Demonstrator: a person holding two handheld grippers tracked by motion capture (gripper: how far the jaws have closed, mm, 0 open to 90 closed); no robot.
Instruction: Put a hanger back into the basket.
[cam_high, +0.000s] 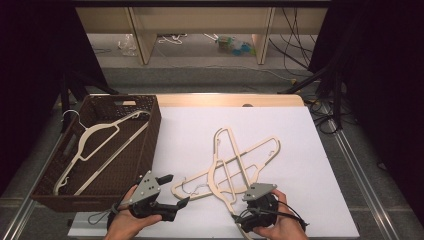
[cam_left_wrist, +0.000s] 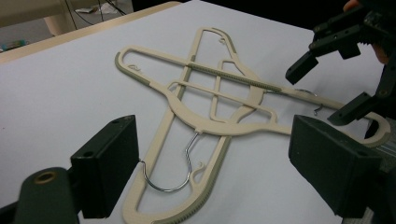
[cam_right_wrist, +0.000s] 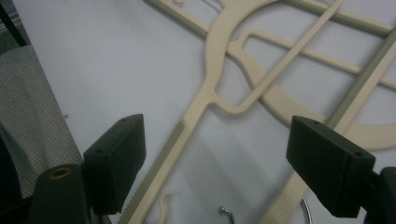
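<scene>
Three cream hangers showed in the high view: one in the basket (cam_high: 145, 145) and two crossed on the white sheet (cam_high: 310, 150). The basket, brown and woven, sat at nine o'clock on the table. The hanger in it (cam_high: 97, 145) lay slantwise, its wire hook up at eleven o'clock near the far left wall.

The left gripper (cam_high: 175, 190) was held at seven o'clock, just outside the basket's near right corner. Its jaws stood wide apart with nothing between them, pointing toward three o'clock at the crossed pair. In the left gripper view those jaws (cam_left_wrist: 215, 163) framed the nearer hanger's wire hook (cam_left_wrist: 170, 172), which lay on the sheet without touching either pad.

The crossed hangers (cam_high: 230, 165) lay at the centre of the sheet, one over the other in an X, with arms reaching to twelve and two o'clock. The lower hanger's end came down to six o'clock, under the right gripper.

The right gripper (cam_high: 250, 210) was at five o'clock, tipped down over that end. In the right gripper view its jaws (cam_right_wrist: 215, 158) were apart, with a ribbed hanger bar (cam_right_wrist: 163, 158) just beside the left pad and another (cam_right_wrist: 355, 107) by the right pad; neither pad pressed on a bar. Grey cloth (cam_right_wrist: 37, 121) showed at nine o'clock in that view.
</scene>
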